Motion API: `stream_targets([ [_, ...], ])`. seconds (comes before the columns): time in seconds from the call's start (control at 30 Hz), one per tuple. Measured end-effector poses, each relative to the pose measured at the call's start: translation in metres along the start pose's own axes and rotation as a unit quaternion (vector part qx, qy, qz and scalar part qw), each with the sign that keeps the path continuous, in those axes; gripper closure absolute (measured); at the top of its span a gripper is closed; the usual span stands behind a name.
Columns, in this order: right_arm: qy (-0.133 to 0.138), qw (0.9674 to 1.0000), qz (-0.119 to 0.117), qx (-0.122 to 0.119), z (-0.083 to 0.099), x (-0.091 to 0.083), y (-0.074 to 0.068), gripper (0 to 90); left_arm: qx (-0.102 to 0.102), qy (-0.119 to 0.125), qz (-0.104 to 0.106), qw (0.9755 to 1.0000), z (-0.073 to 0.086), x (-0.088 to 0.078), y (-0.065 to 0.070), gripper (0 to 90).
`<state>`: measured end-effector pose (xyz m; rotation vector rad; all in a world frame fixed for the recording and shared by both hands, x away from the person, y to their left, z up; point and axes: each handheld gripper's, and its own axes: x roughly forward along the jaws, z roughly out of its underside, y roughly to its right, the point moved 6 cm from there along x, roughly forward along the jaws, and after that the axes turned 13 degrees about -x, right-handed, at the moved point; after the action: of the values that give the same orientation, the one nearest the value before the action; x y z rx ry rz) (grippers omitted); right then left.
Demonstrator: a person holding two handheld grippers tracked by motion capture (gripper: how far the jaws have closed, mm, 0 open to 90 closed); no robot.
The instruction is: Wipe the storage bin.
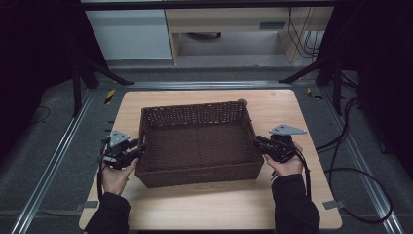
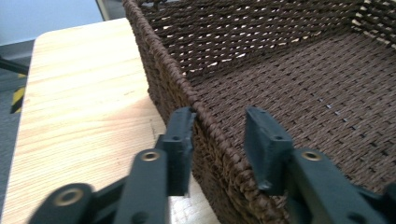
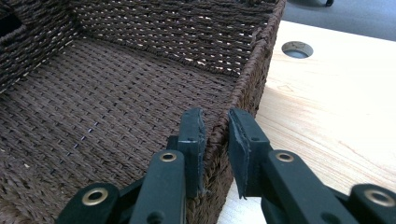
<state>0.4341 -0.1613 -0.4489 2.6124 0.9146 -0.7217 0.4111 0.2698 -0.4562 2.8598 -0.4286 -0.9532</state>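
Wicker basket [image 1: 197, 141]: centred on wooden table [image 1: 302, 200]. Left gripper [image 2: 217, 135]: jaws apart, straddling the basket's left rim, inner pad clear of it. Right gripper [image 3: 215, 135]: jaws narrowed, pinching the right rim.

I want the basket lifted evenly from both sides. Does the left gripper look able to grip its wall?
Probably yes: the left gripper already straddles the basket wall, one jaw each side, nothing between.

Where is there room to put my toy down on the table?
The basket takes the middle, and its woven floor lies bare. Free wood runs along the near table edge, between the two sleeves, and in a thinner strip behind the basket. The sides are crowded: the left gripper and right gripper straddle the basket's walls.
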Motion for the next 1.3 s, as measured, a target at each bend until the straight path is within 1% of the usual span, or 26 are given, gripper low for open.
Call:
stream_targets([
  [0.07, 0.002, 1.0, 0.0, 0.004, 0.001, -0.001, -0.001, 76.3, -0.001, -0.002, 0.002, 1.0, 0.002, -0.001, 0.0, 54.3],
  [0.13, 0.0, 1.0, 0.001, 0.005, 0.002, -0.002, -0.003, 76.2, 0.0, -0.006, 0.005, 1.0, 0.005, -0.002, 0.001, 54.1],
  [0.17, -0.003, 1.0, 0.0, 0.005, 0.002, -0.003, -0.005, 76.0, 0.004, -0.008, 0.005, 0.9999, 0.006, -0.003, 0.002, 54.1],
  [0.2, -0.003, 1.0, -0.001, 0.005, 0.002, -0.004, -0.007, 75.9, 0.008, -0.008, 0.0, 0.9999, 0.008, -0.004, 0.001, 56.5],
  [0.27, -0.005, 1.0, -0.001, 0.004, 0.003, -0.007, -0.012, 75.3, 0.006, -0.013, 0.009, 0.9999, 0.009, -0.006, 0.0, 57.1],
  [0.33, -0.009, 0.9999, -0.004, 0.005, 0.002, -0.009, -0.013, 75.1, 0.007, -0.019, 0.01, 0.9997, 0.011, -0.006, -0.002, 57.9],
  [0.4, -0.006, 1.0, 0.0, 0.003, 0.0, -0.009, -0.013, 73.7, 0.006, -0.023, 0.015, 0.9996, 0.012, -0.003, -0.002, 61.3],
  [0.43, 0.0, 1.0, 0.004, 0.003, -0.002, -0.009, -0.012, 70.6, 0.008, -0.024, 0.014, 0.9996, 0.012, -0.003, -0.002, 62.5],
  [0.5, 0.006, 0.9999, 0.01, 0.0, -0.004, -0.008, -0.011, 69.8, 0.009, -0.026, 0.013, 0.9995, 0.011, -0.002, -0.002, 63.7],
  [0.6, 0.002, 0.9999, 0.014, -0.001, -0.002, -0.002, -0.008, 69.3, 0.006, -0.027, 0.015, 0.9995, 0.011, -0.002, -0.003, 65.1],
  [0.67, 0.004, 1.0, 0.004, 0.007, 0.0, 0.0, -0.008, 72.7, 0.01, -0.029, 0.011, 0.9995, 0.011, -0.002, -0.002, 66.2],
  [0.73, 0.001, 1.0, 0.006, 0.004, 0.0, 0.0, -0.01, 73.9, 0.013, -0.031, 0.007, 0.9994, 0.011, -0.002, -0.002, 66.9],
  [0.8, -0.004, 0.9999, 0.01, 0.0, 0.0, -0.002, -0.013, 74.4, 0.012, -0.032, 0.007, 0.9994, 0.011, -0.003, -0.002, 67.3],
  [0.9, -0.004, 1.0, 0.009, 0.001, 0.001, -0.005, -0.018, 74.2, 0.011, -0.033, 0.008, 0.9993, 0.012, -0.006, -0.005, 67.8],
  [0.97, -0.005, 1.0, 0.006, 0.0, 0.002, -0.007, -0.023, 74.0, 0.01, -0.033, 0.009, 0.9994, 0.014, -0.01, -0.007, 68.0],
  [1.03, -0.004, 1.0, 0.003, 0.001, 0.002, -0.009, -0.028, 73.8, 0.014, -0.035, 0.007, 0.9993, 0.016, -0.014, -0.01, 68.0],
  [1.13, -0.008, 0.9999, -0.004, -0.005, 0.001, -0.01, -0.032, 73.5, 0.014, -0.035, 0.008, 0.9993, 0.018, -0.017, -0.012, 68.0],
  [1.17, -0.007, 0.9999, -0.007, -0.004, -0.001, -0.011, -0.032, 74.1, 0.011, -0.034, 0.009, 0.9993, 0.018, -0.017, -0.012, 67.9],
  [1.2, 0.0, 1.0, -0.01, -0.002, -0.002, -0.013, -0.031, 73.3, 0.011, -0.032, 0.009, 0.9994, 0.018, -0.017, -0.012, 67.9],
  [1.27, 0.024, 0.9996, -0.014, 0.009, -0.008, -0.019, -0.028, 69.2, 0.011, -0.031, 0.01, 0.9994, 0.018, -0.017, -0.012, 67.9],
  [1.3, 0.028, 0.9995, -0.013, 0.012, -0.009, -0.022, -0.026, 68.7, 0.011, -0.031, 0.01, 0.9994, 0.018, -0.017, -0.012, 67.8],
])
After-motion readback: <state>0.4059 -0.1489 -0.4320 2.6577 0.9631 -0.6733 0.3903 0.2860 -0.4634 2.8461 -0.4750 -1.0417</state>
